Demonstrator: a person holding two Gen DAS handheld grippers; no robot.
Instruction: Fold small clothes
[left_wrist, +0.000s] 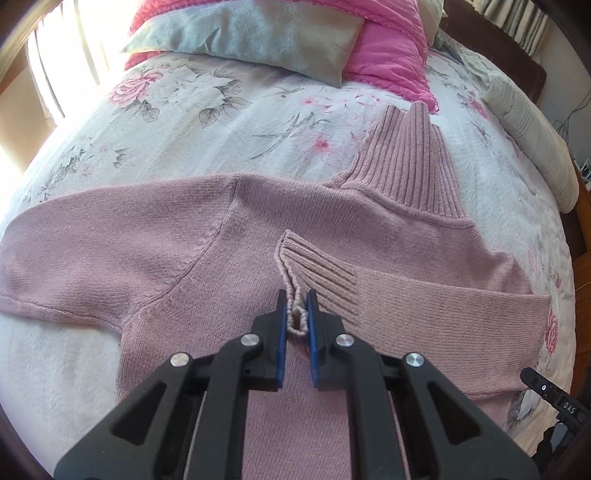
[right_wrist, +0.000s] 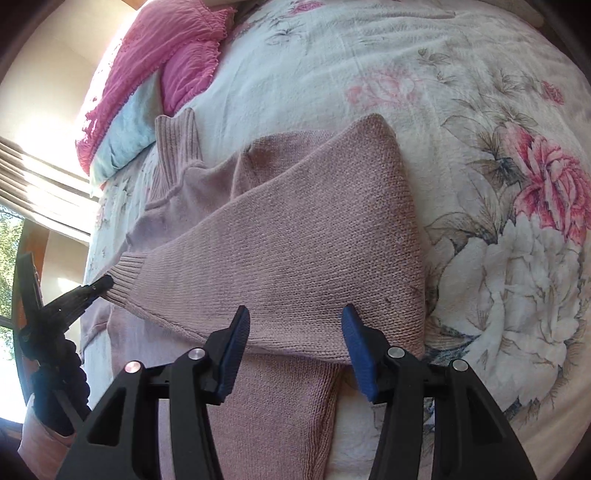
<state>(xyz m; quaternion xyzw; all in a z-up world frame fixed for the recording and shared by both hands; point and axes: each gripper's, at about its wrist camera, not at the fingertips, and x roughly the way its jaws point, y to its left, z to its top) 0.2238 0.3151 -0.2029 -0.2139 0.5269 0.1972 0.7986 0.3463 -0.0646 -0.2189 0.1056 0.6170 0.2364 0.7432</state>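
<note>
A dusty-pink knit sweater (left_wrist: 166, 251) lies flat on the floral bedspread (left_wrist: 207, 122), its ribbed turtleneck collar (left_wrist: 410, 162) pointing toward the pillows. The right-hand sleeve is folded across the chest, and its ribbed cuff (left_wrist: 317, 264) sits at the middle. My left gripper (left_wrist: 296, 301) is shut on the edge of that cuff. The other sleeve stretches out to the left. In the right wrist view, my right gripper (right_wrist: 293, 319) stands open just above the folded sleeve (right_wrist: 295, 240), near its fold at the shoulder, with nothing between the fingers. The left gripper (right_wrist: 99, 286) shows there at the cuff (right_wrist: 123, 275).
A pale blue pillow (left_wrist: 251, 37) and pink pillows (left_wrist: 384, 55) lie at the head of the bed. A rolled white blanket (left_wrist: 532, 136) runs along the right edge. Curtains and a bright window (right_wrist: 14, 240) are on the far side. Open bedspread (right_wrist: 480, 184) surrounds the sweater.
</note>
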